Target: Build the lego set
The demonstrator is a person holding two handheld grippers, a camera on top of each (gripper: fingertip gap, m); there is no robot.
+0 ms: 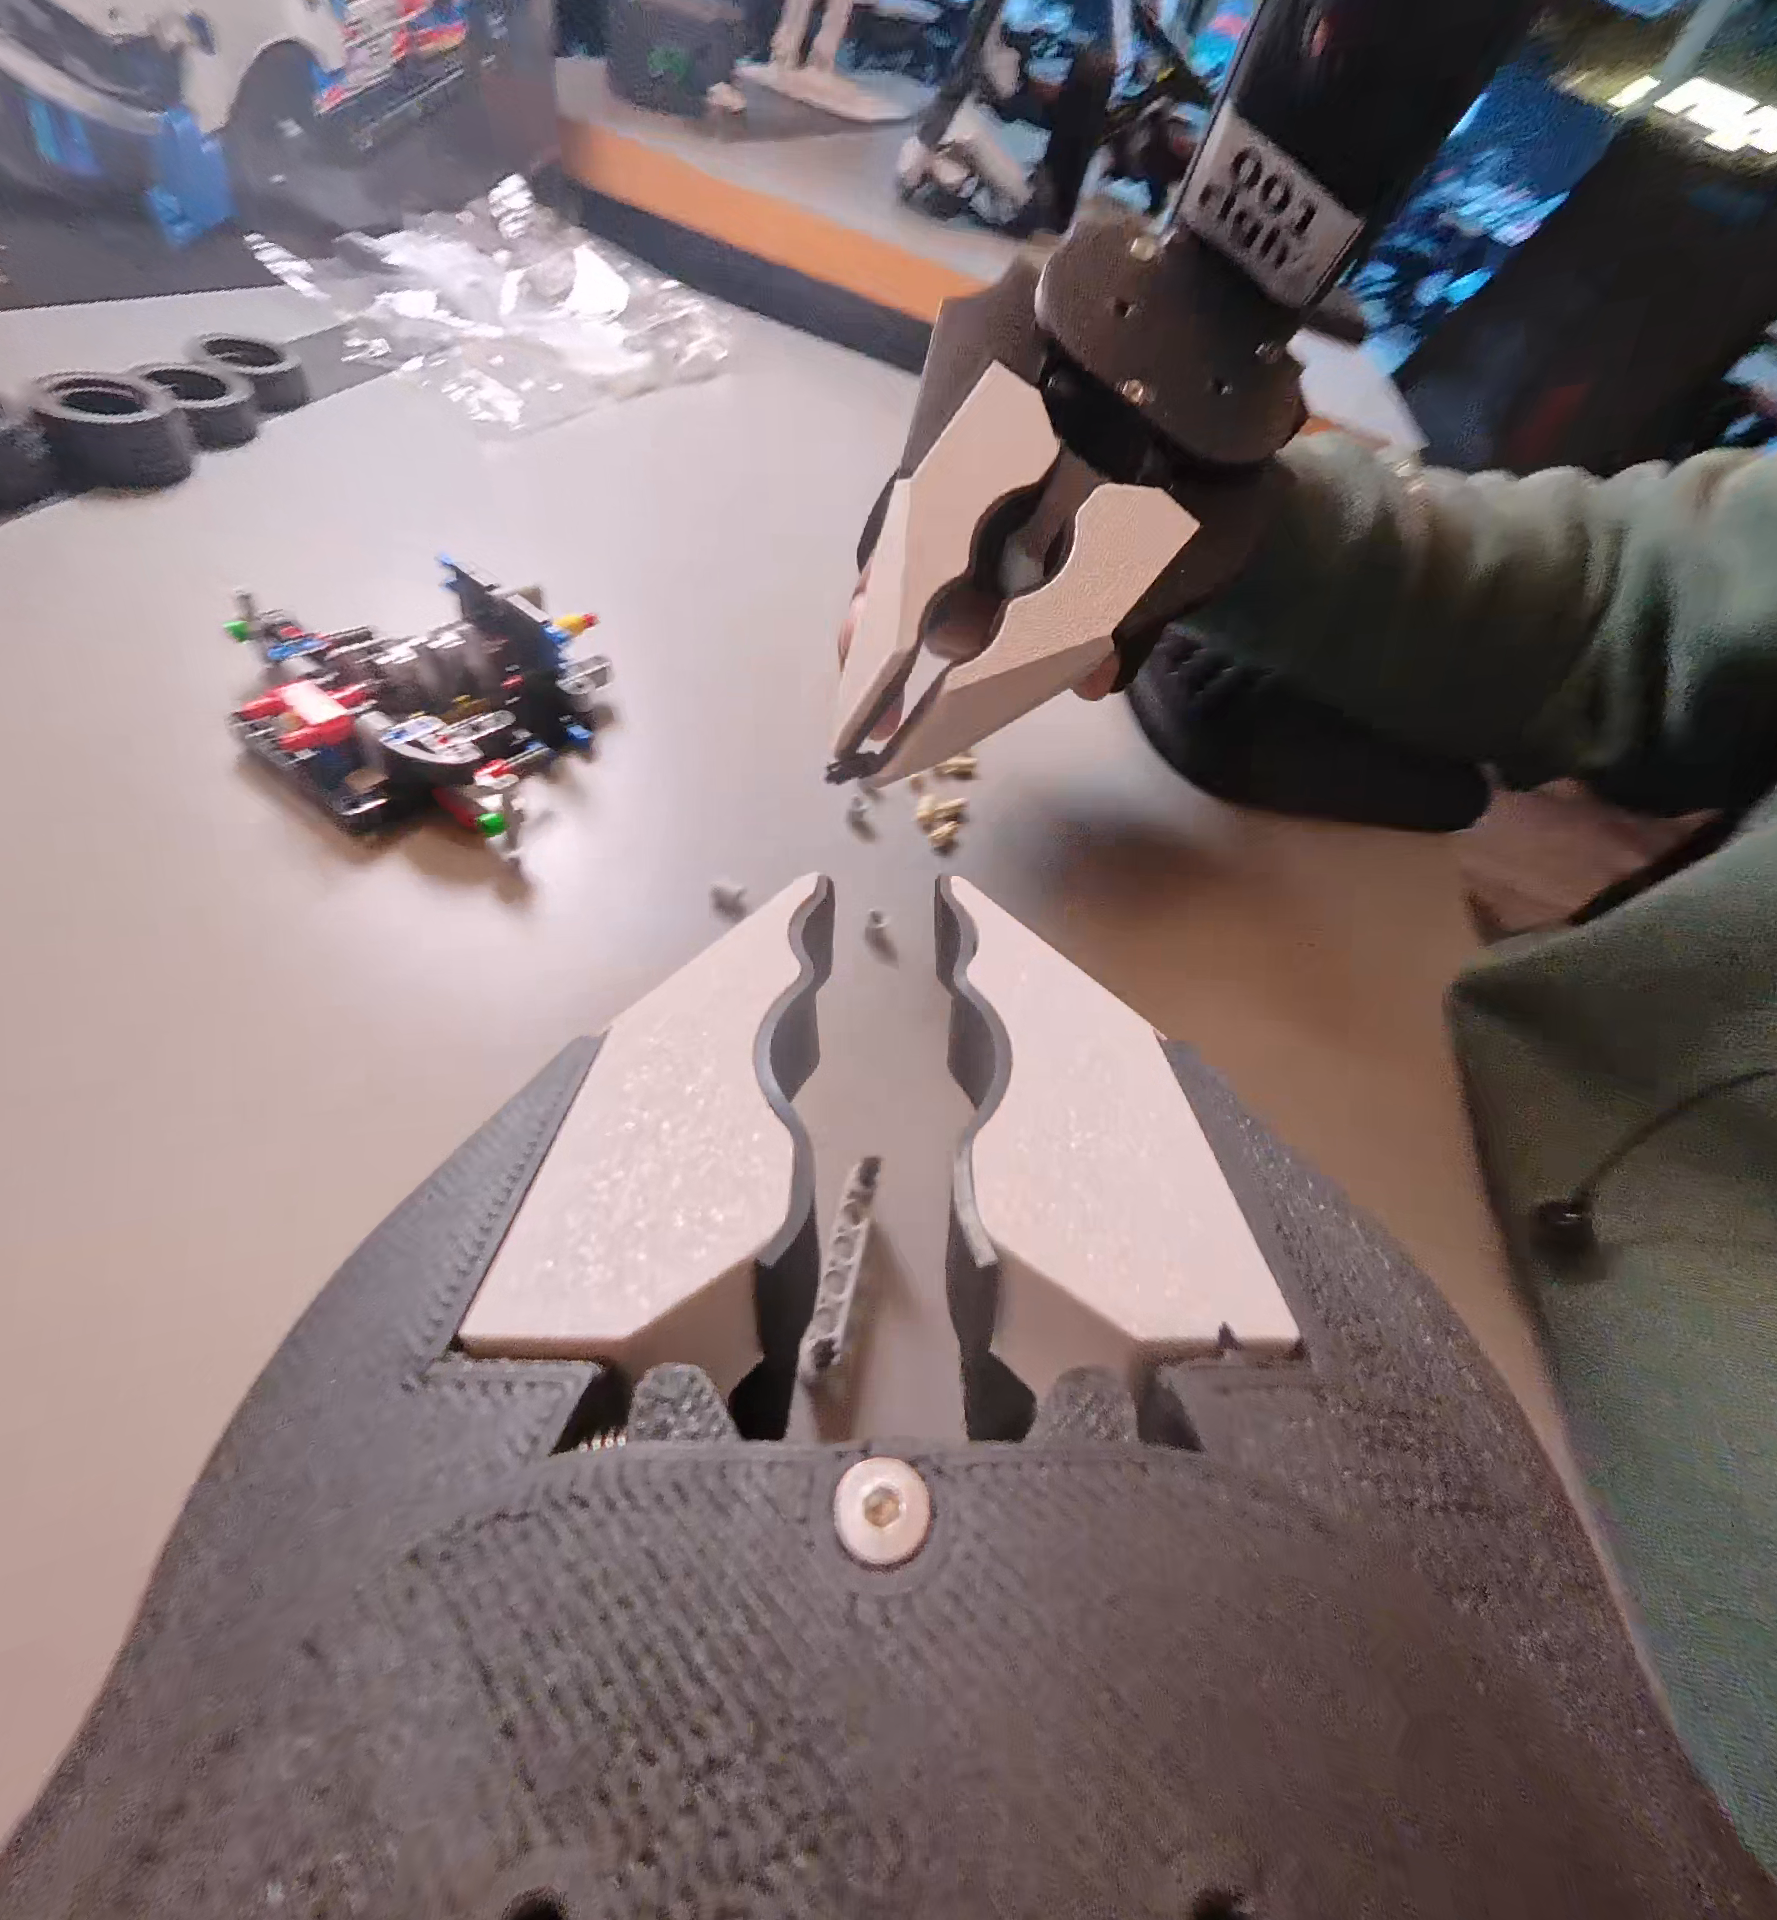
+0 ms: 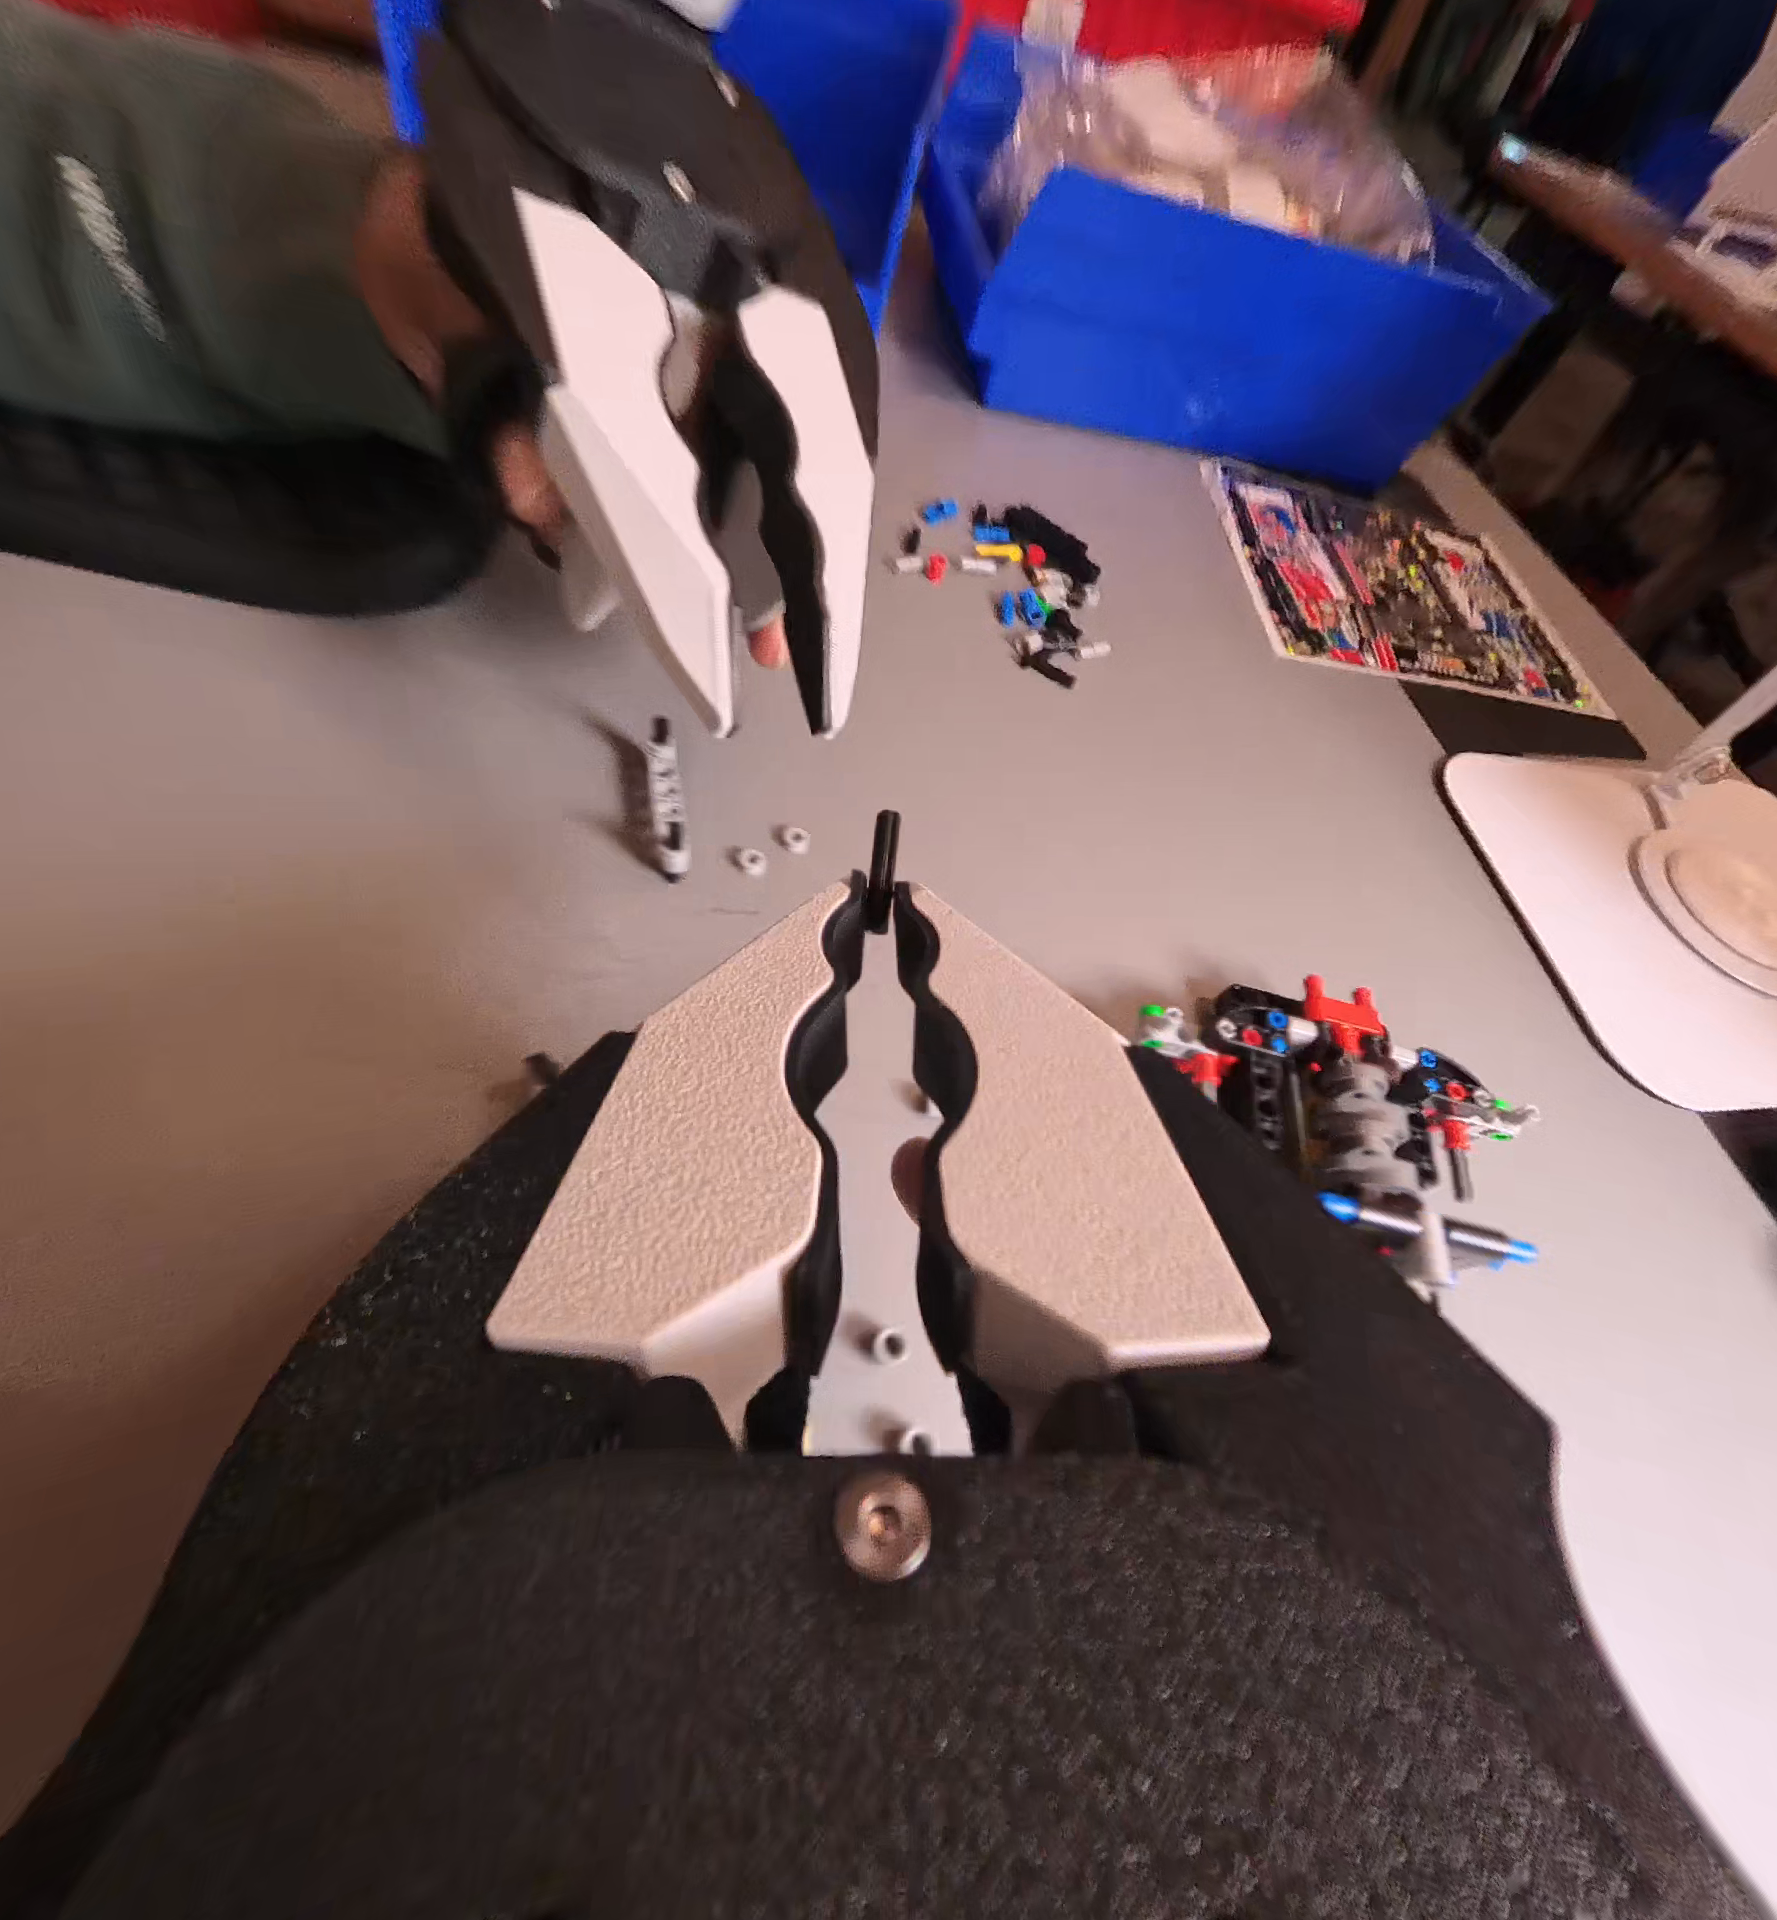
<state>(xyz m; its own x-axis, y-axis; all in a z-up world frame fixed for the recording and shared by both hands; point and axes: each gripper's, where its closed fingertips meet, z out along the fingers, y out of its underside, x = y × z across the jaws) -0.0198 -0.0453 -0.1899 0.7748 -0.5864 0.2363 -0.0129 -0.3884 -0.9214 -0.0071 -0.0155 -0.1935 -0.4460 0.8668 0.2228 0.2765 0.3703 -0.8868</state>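
The half-built lego model lies on the grey table, off to the left of the left gripper and well apart from it; in the right wrist view the same model sits just beside the right gripper's right finger. The right gripper is clenched on a small black pin, which stands up out of its tips. In the left wrist view that gripper points steeply down, tips pinching the pin above a scatter of tan and grey small pieces. The left gripper's jaws stand apart and hold nothing; a grey beam lies on the table beneath the gap. From the right wrist view the left gripper hangs tilted downward over the table near the beam and two grey bushes. A green sleeve and dark glove back the right gripper. Farther off lie a pile of loose parts, an instruction booklet, blue bins, four black tyres and clear plastic bags.
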